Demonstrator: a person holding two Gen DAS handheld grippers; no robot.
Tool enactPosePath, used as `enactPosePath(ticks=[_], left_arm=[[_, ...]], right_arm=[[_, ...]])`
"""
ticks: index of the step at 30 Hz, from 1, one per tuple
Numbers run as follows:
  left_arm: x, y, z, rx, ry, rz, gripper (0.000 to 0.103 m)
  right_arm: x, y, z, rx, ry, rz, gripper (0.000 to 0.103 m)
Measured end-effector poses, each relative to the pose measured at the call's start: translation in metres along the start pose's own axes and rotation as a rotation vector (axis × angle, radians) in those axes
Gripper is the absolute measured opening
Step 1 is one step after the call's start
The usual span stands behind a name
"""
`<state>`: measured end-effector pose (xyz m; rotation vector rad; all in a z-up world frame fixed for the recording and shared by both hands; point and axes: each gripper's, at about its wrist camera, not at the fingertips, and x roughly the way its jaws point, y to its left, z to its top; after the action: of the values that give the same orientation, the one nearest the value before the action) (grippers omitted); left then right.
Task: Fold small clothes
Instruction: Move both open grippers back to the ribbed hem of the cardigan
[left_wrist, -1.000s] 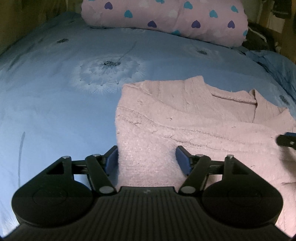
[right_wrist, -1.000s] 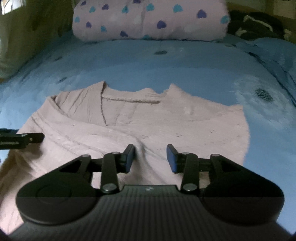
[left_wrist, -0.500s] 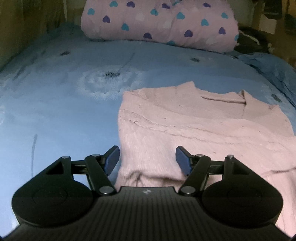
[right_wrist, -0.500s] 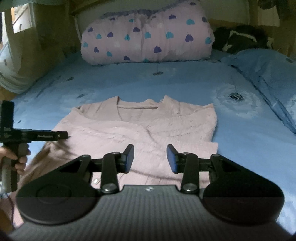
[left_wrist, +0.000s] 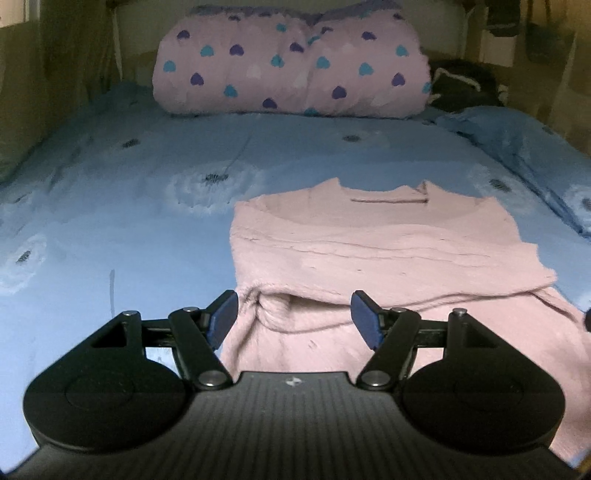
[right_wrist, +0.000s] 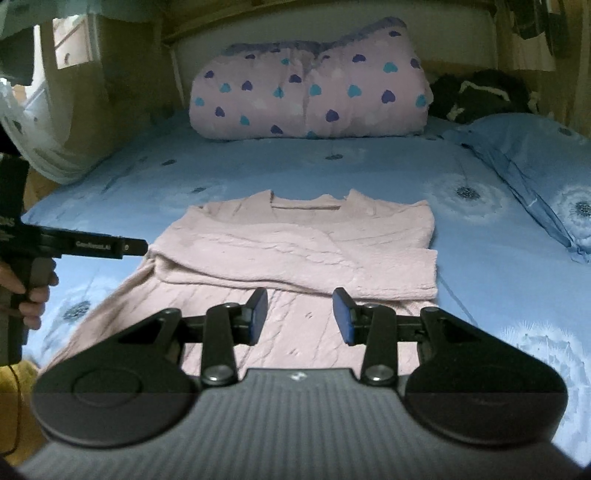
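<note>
A pink knitted sweater (left_wrist: 369, 251) (right_wrist: 295, 254) lies flat on the blue bed, collar towards the pillow, both sleeves folded across its chest. My left gripper (left_wrist: 293, 315) hangs open above the sweater's near left part, nothing between its blue pads. My right gripper (right_wrist: 300, 314) is also open and empty, held above the lower middle of the sweater. In the right wrist view the left gripper's body (right_wrist: 85, 246) shows at the left edge, with a hand (right_wrist: 31, 291) around its handle.
The blue bed sheet (left_wrist: 129, 229) with dandelion prints spreads wide to the left of the sweater. A pink roll of bedding with hearts (left_wrist: 291, 66) lies at the head. A blue pillow (right_wrist: 535, 162) and dark clothes (right_wrist: 476, 94) sit at the far right.
Both grippers have drawn back and risen from the sweater, so the whole garment and more of the bed show now. Their jaws kept the same opening.
</note>
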<state>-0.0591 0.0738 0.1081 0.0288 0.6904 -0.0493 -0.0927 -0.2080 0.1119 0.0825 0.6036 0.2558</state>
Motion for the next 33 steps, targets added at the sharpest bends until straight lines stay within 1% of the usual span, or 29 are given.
enactPosePath(ticks=[2,6,12,13,15,16,17,21,27,33], left_arm=[[-0.017,-0.005,-0.007,-0.005,-0.013,0.000,0.073],[-0.047,-0.016,-0.026,-0.009,-0.025,-0.016,0.073],[-0.075,-0.028,-0.055,0.001,-0.002,-0.036,0.073],[-0.077,-0.030,-0.059,0.009,0.002,-0.037,0.073],[-0.082,-0.033,-0.068,0.029,0.012,-0.039,0.073],[-0.084,-0.034,-0.073,0.036,0.017,-0.039,0.073],[-0.085,-0.036,-0.078,0.041,0.023,-0.040,0.073],[-0.087,-0.040,-0.096,0.052,0.062,-0.057,0.073],[-0.087,-0.044,-0.111,0.106,0.090,-0.059,0.073],[-0.086,-0.042,-0.125,0.135,0.134,-0.062,0.073]], right_arm=[[-0.007,0.007,-0.004,-0.004,0.000,-0.006,0.042],[-0.017,0.019,-0.014,-0.022,-0.005,0.011,0.042],[-0.035,0.032,-0.028,-0.056,-0.007,0.017,0.042],[-0.037,0.034,-0.031,-0.063,-0.004,0.022,0.042],[-0.041,0.038,-0.037,-0.075,-0.002,0.019,0.051],[-0.043,0.039,-0.040,-0.080,-0.001,0.011,0.058],[-0.045,0.041,-0.044,-0.088,-0.003,0.002,0.059],[-0.050,0.047,-0.058,-0.128,0.007,-0.021,0.059],[-0.049,0.046,-0.079,-0.137,0.074,-0.039,0.059],[-0.044,0.050,-0.097,-0.188,0.131,-0.067,0.060]])
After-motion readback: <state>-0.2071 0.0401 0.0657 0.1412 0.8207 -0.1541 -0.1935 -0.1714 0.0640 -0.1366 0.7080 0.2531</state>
